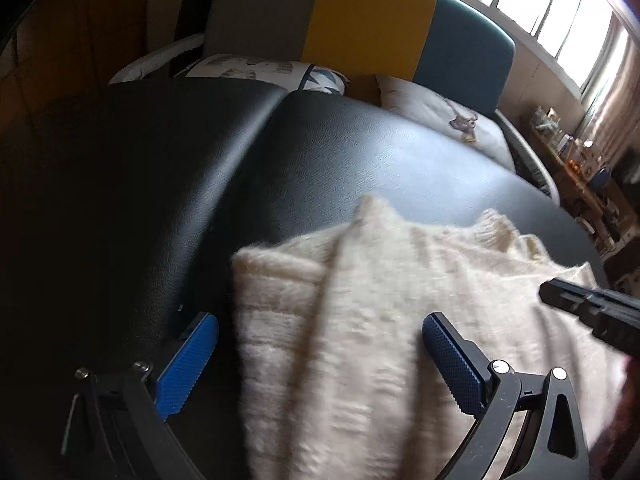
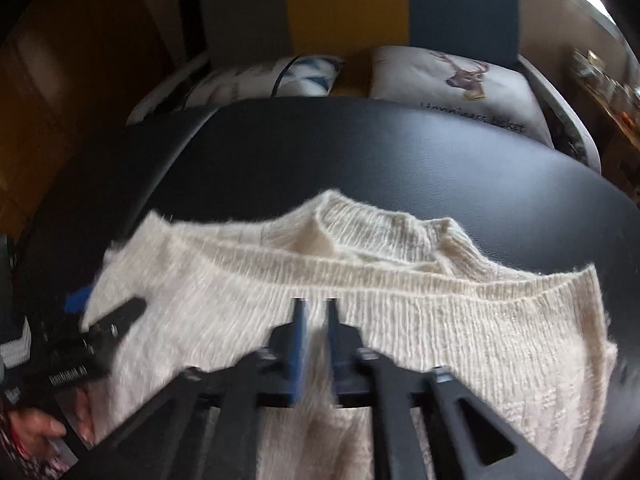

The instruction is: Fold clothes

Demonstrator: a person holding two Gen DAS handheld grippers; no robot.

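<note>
A cream knitted sweater (image 2: 400,312) lies on a black leather-like surface (image 2: 360,152), its ribbed neckline (image 2: 360,232) toward the far side. My right gripper (image 2: 316,312) points down over the sweater's middle, its jaws a narrow gap apart with cloth showing through the gap and nothing pinched. My left gripper (image 1: 320,320) is open wide, straddling the sweater's (image 1: 360,300) left edge: one blue pad over the black surface (image 1: 320,148), the other over the knit. It shows at the left in the right wrist view as the left gripper (image 2: 106,304), held by a hand (image 2: 36,436).
Behind the black surface stands a seat back with grey, yellow (image 1: 368,20) and teal panels. Two printed cushions, one with a deer (image 2: 460,76), lie at its base. A cluttered shelf (image 1: 580,160) and bright windows (image 1: 540,4) are at the right.
</note>
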